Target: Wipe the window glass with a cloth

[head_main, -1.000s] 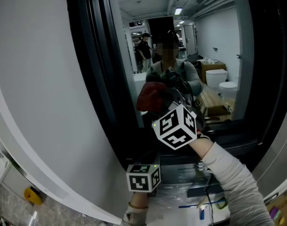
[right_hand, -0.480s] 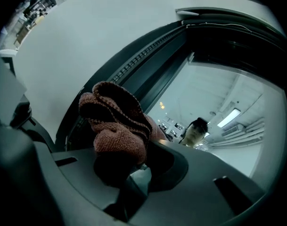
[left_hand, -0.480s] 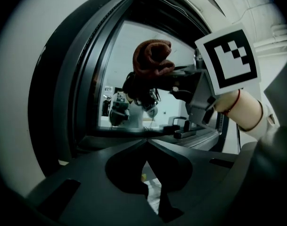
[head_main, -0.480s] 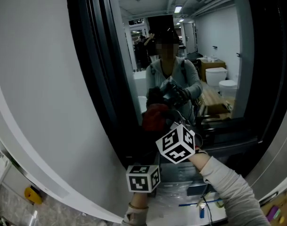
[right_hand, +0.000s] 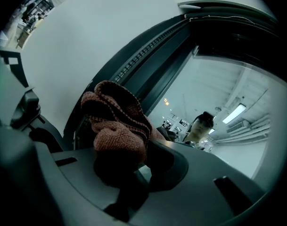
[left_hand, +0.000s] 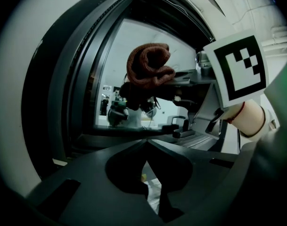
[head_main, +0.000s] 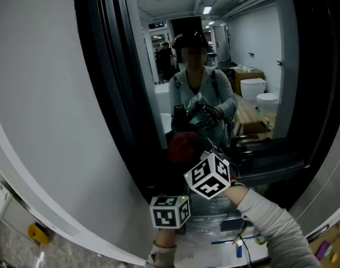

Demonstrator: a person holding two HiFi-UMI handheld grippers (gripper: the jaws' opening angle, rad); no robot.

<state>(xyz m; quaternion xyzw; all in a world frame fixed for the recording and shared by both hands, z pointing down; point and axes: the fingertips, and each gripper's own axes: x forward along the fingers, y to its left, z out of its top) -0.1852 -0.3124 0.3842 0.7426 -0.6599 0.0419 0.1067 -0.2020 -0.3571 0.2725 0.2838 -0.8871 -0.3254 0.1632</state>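
The window glass (head_main: 253, 43) sits in a dark frame (head_main: 105, 77) and mirrors the person and a room behind. A red-brown cloth (head_main: 182, 146) is bunched low on the pane, near the frame's left upright. My right gripper (head_main: 189, 155) is shut on the cloth, with its marker cube just below. In the right gripper view the cloth (right_hand: 116, 126) bulges out of the jaws (right_hand: 131, 154). My left gripper (head_main: 170, 210) hangs lower, by the sill, apart from the glass. Its jaws (left_hand: 145, 142) are shut with nothing between them, and the cloth (left_hand: 150, 69) shows above.
A white curved wall (head_main: 41, 105) fills the left. Under the window lies a ledge (head_main: 214, 228) covered in clear plastic, with cables and a blue pen (head_main: 238, 249). A yellow object (head_main: 38, 232) sits at the lower left.
My right gripper has slid down the glass with the cloth, from mid pane to near the bottom edge. The left gripper has stayed put.
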